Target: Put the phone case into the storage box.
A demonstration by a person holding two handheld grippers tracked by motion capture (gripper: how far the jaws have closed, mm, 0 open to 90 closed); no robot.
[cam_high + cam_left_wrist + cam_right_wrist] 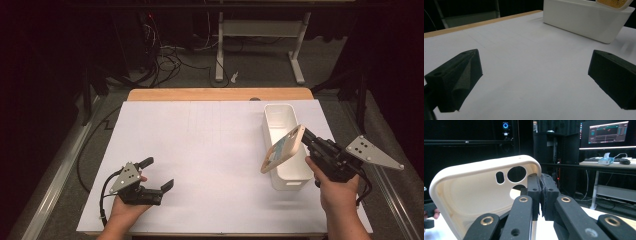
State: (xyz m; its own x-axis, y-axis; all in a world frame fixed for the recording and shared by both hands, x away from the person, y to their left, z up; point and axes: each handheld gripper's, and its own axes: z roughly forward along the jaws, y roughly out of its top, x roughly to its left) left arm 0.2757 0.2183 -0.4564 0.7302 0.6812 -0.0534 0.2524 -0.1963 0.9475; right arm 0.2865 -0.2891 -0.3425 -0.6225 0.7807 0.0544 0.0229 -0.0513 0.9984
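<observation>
Right tongs (306,136): clamped tight on one edge of the cream phone case (283,148), and we can see the pads pinching its wall beside the camera cut-out (516,174).
Phone case: up in the air, tilted on its long edge, hanging just over the near end of the white bin (280,114), not resting on it.
Why held so: we reckon an edge grip leaves the case free to tip in or out of the bin without the tongs fouling the walls.
Right hand (338,192): forearm in from below, wrist angled up and inward toward the bin.
Left tongs (159,174): jaws spread wide, nothing between them.
Left hand (127,202): parked low over the table (200,150), well away from the bin, pointing across at it, leaving the right side room, we'd say.
</observation>
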